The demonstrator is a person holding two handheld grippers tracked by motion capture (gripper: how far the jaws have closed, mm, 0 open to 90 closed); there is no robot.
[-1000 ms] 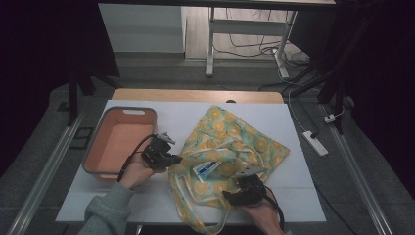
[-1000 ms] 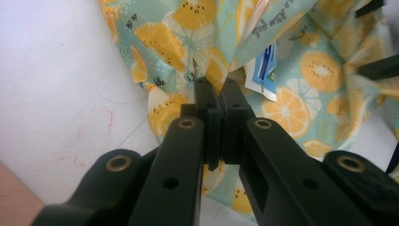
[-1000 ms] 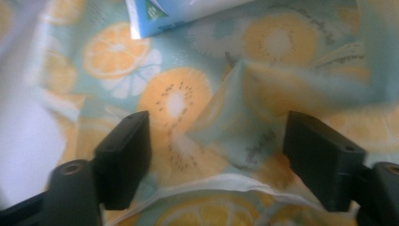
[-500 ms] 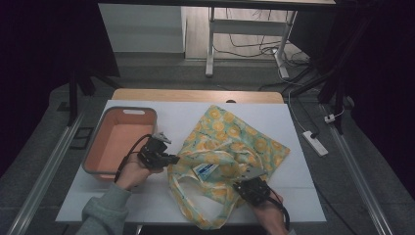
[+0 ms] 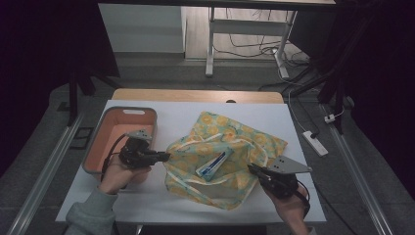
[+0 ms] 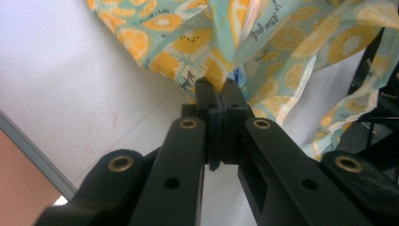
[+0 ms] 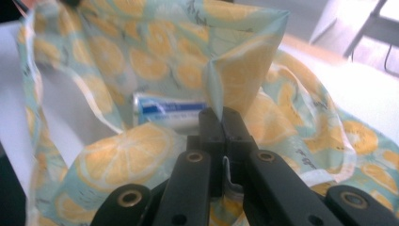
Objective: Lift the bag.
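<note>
A fabric bag (image 5: 230, 156) printed with orange slices lies on the white table (image 5: 147, 196), its mouth pulled open. Inside it lies a blue and white tube (image 5: 214, 163), which the right gripper view also catches (image 7: 167, 115). My left gripper (image 5: 166, 155) is shut on the bag's left rim; in the left gripper view the cloth (image 6: 207, 52) is pinched at its tips (image 6: 215, 87). My right gripper (image 5: 252, 169) is shut on the bag's right rim, with a fold of cloth (image 7: 235, 70) rising from its tips (image 7: 219, 113).
A salmon-pink bin (image 5: 105, 142) with a grey rim stands at the table's left, right behind my left hand. A wooden strip (image 5: 195, 95) edges the far side of the table. A white power strip (image 5: 315, 143) lies on the floor to the right.
My two grippers have drawn apart, the right one toward the right and front, so the bag's mouth is wider and the tube shows more.
</note>
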